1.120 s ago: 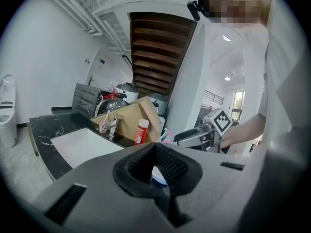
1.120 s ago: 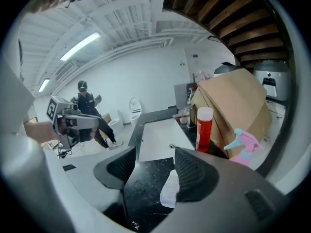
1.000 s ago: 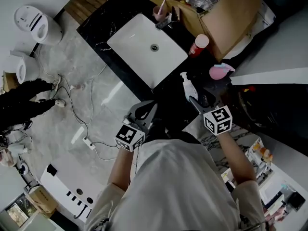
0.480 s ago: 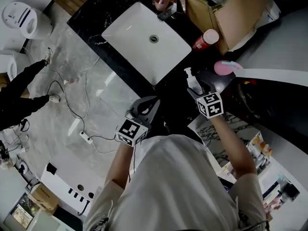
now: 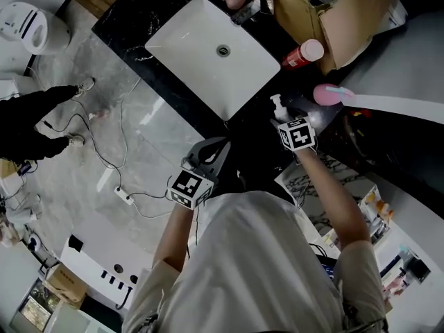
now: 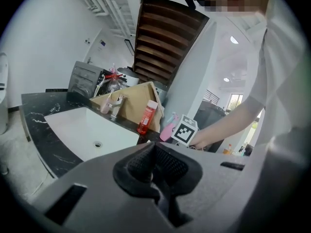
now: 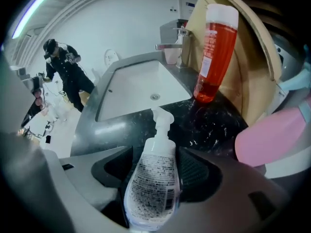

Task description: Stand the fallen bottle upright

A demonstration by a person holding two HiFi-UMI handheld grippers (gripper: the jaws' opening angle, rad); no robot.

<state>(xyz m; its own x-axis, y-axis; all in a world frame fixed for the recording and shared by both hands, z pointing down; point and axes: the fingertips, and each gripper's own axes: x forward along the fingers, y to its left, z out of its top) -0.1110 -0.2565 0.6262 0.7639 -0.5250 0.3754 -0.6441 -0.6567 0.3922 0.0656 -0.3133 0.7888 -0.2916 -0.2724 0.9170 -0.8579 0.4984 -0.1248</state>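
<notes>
Nearest the person, the left tongs [image 6: 153,155] are closed on nothing, held near the front edge of the dark marbled surface [image 7: 214,125]. Further in, the right tongs [image 7: 154,165] point steeply down over that surface. Their jaws have just been opening and now stand wide, with the clear pump bottle [image 7: 151,188] between them. The left pad stands clear of the bottle and the right pad is at most just beside its flank, so nothing is gripped. The bottle lies on its side on the surface, near a corner of the white sink [image 7: 127,92], with its pump head pointing away toward the basin. Beyond it, a red bottle [image 7: 210,57] with a white cap stands upright against a cardboard box [image 7: 252,62]. A pink object [image 7: 272,140] lies to the right. A faucet [image 7: 174,39] stands behind the sink.
</notes>
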